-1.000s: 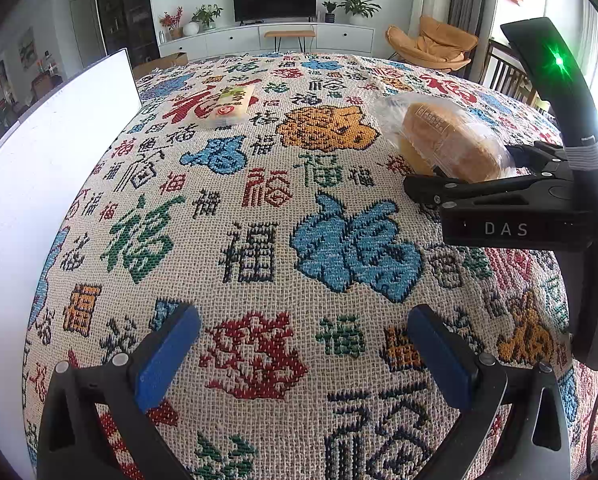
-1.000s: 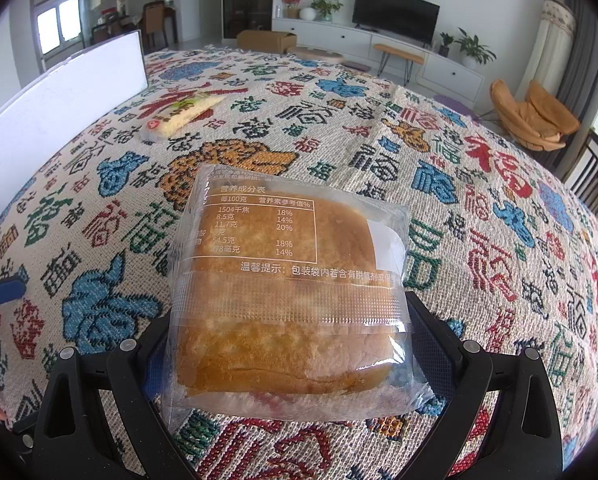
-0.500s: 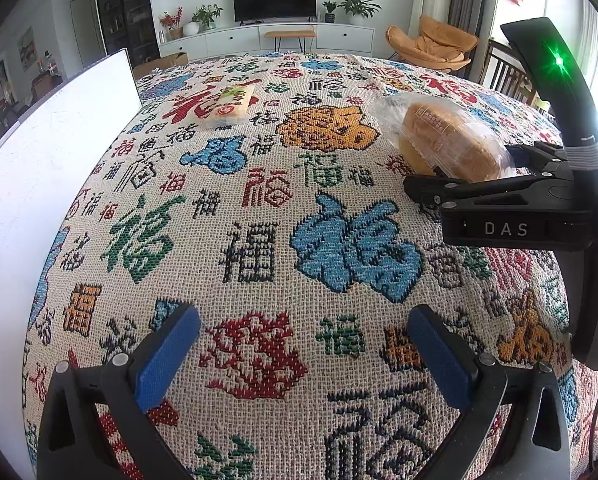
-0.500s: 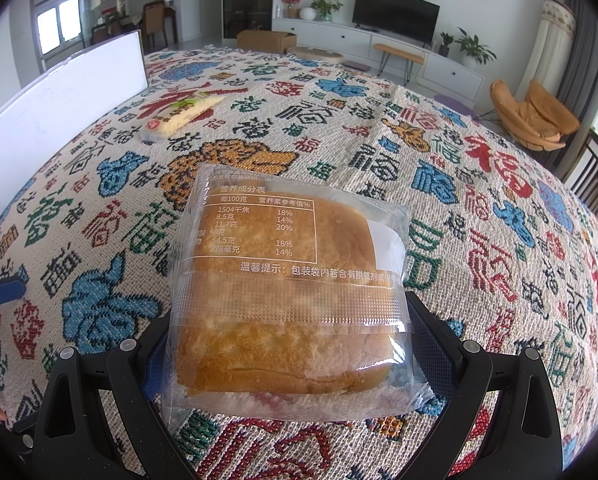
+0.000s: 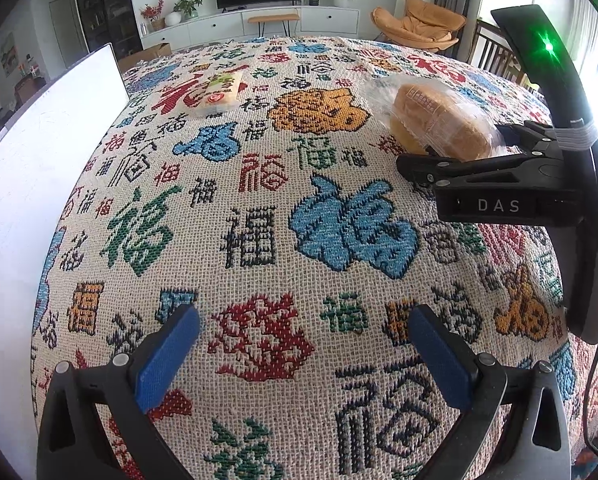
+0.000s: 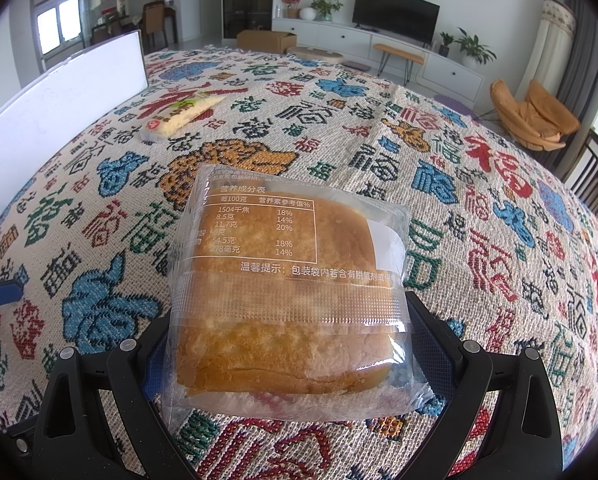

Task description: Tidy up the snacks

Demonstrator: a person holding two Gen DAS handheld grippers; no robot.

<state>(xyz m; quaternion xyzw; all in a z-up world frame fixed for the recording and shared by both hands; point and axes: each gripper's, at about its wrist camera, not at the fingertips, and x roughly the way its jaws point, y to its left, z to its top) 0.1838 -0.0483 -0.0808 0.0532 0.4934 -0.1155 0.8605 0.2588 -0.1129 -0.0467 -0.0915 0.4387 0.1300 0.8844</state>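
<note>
Our right gripper [image 6: 287, 344] has its fingers pressed against both sides of a clear-wrapped bread pack [image 6: 283, 296], held just above the patterned cloth [image 6: 479, 208] on the counter. Our left gripper [image 5: 305, 354] hovers with its blue-padded fingers [image 5: 167, 356] spread wide and empty. A second snack packet [image 6: 179, 116] lies farther off, near the white board [image 6: 59, 108].
</note>
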